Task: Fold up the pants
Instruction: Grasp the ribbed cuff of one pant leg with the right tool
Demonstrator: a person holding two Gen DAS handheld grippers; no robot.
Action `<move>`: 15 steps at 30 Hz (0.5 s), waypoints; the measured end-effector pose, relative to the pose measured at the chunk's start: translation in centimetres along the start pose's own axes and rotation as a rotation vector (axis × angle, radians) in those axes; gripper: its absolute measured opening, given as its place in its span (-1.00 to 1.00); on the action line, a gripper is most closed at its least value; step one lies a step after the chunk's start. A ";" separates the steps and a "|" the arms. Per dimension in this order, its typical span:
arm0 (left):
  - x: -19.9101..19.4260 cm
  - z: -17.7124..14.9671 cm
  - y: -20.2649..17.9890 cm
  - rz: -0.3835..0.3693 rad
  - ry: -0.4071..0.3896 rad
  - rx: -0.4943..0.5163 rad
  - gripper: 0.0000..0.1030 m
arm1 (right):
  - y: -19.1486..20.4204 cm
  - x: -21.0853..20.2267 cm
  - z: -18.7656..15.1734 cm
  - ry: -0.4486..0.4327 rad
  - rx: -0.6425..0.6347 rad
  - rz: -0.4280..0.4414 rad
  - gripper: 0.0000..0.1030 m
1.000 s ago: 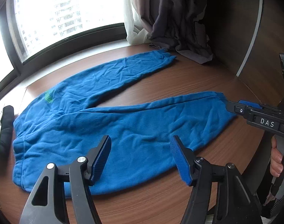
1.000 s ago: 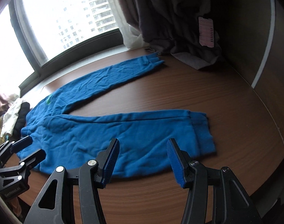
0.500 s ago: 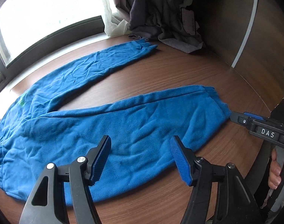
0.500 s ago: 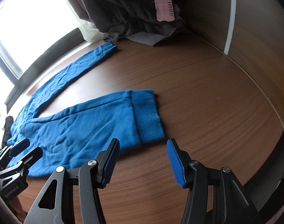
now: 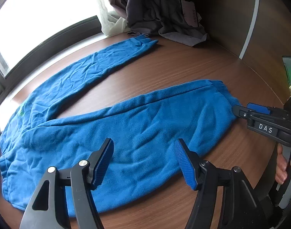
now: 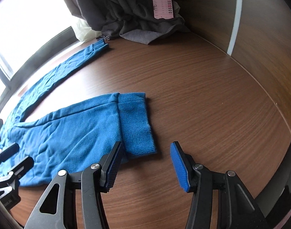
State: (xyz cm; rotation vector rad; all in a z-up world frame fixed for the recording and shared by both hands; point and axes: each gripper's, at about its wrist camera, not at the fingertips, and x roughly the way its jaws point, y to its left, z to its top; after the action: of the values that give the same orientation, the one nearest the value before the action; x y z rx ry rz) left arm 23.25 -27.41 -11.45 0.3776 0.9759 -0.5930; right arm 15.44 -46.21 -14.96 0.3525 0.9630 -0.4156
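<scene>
Blue pants [image 5: 126,126] lie flat under both spread-open claws; only the right view shows a pink-screened phone [image 6: 162,4].

Bright blue pants [image 5: 126,126] with ribbed cuff [image 6: 136,122], brown wood-grain surface [image 6: 202,95], black grippers' blue ridged fingers [image 5: 184,167], grey curtain [image 5: 155,5], pink phone screen [image 6: 162,4]

Before me: one pair of blue pants [image 5: 137,126] with two legs spread (each ending in one ribbed cuff), my two grippers, left [image 5: 143,162] and right [image 6: 145,164], one gray curtain [image 6: 126,13], one pink-screened phone [image 6: 162,4].
</scene>
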 end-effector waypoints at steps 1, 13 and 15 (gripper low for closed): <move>0.0 0.0 0.1 0.000 0.001 -0.002 0.28 | 0.2 0.0 0.0 -0.003 -0.013 -0.005 0.00; -0.2 -0.4 0.5 -0.003 0.006 -0.011 0.28 | 1.8 0.1 0.0 0.008 -0.089 0.019 -0.47; -0.2 -0.5 0.5 -0.007 0.007 -0.014 0.28 | 2.0 -0.2 0.0 0.000 -0.093 0.026 -0.77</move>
State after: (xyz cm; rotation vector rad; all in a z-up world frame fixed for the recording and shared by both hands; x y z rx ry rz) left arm 23.18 -26.65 -11.46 0.3648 0.9879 -0.5910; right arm 16.29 -44.44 -14.62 0.2805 0.9732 -0.3463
